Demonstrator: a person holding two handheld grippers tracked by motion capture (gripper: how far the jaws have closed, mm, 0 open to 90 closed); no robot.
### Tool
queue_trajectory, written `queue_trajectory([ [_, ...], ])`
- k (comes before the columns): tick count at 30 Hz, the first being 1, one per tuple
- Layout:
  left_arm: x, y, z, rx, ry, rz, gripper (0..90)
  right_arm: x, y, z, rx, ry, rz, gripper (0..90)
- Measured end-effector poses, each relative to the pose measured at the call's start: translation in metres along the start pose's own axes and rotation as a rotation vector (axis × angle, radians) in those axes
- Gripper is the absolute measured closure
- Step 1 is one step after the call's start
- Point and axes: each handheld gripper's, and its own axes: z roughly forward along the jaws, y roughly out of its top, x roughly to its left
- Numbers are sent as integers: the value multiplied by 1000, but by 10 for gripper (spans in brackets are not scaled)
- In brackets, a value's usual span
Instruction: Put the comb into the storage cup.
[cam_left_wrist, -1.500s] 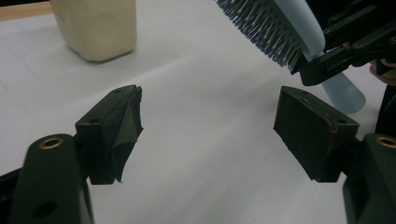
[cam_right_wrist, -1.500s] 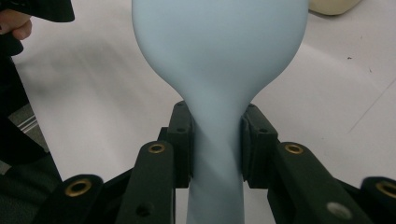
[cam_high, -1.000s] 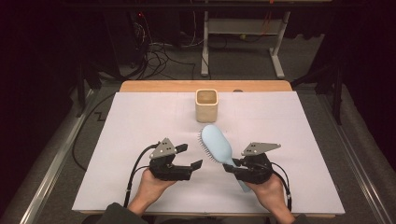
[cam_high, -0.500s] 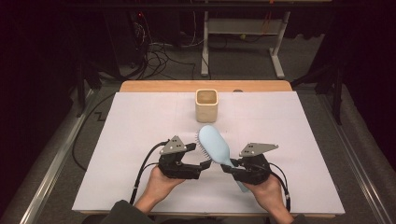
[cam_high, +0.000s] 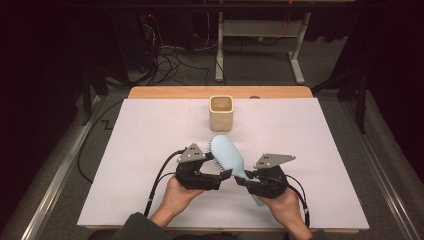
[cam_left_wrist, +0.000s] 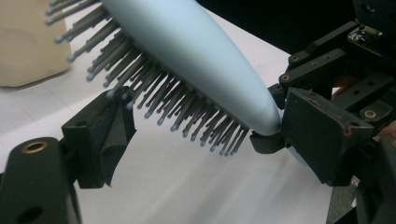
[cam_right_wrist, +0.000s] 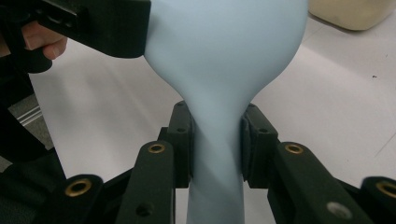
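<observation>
A light blue hairbrush (cam_high: 227, 155) hangs over the white table with its head pointing away and its bristles to the left. My right gripper (cam_high: 243, 179) is shut on its handle; in the right gripper view both pads (cam_right_wrist: 182, 140) press on the narrow neck of the hairbrush (cam_right_wrist: 224, 56). My left gripper (cam_high: 223, 172) has come in from the left and stands open, its jaws having just been opening. In the left gripper view the brush head (cam_left_wrist: 196, 51) lies between those jaws, and bristle tips brush the left jaw.
A beige square cup (cam_high: 221, 112) stands upright beyond the brush, at the middle rear of the white sheet (cam_high: 150, 140). A wooden table edge (cam_high: 165, 92) runs behind it. Cables and a metal frame lie on the dark floor farther back.
My left gripper has moved right until its jaws reach the brush head. The brush head has shifted slightly left and farther away. The right hand has kept still.
</observation>
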Motion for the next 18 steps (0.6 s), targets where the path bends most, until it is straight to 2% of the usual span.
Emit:
queue_trajectory([
  [7, -3, 1, 5, 0, 5, -4, 181, 5, 1, 1, -9, -9, -30, 705],
  [18, -5, 4, 11, 22, 17, 1, 181, 11, 2, 3, -13, -8, -48, 705],
])
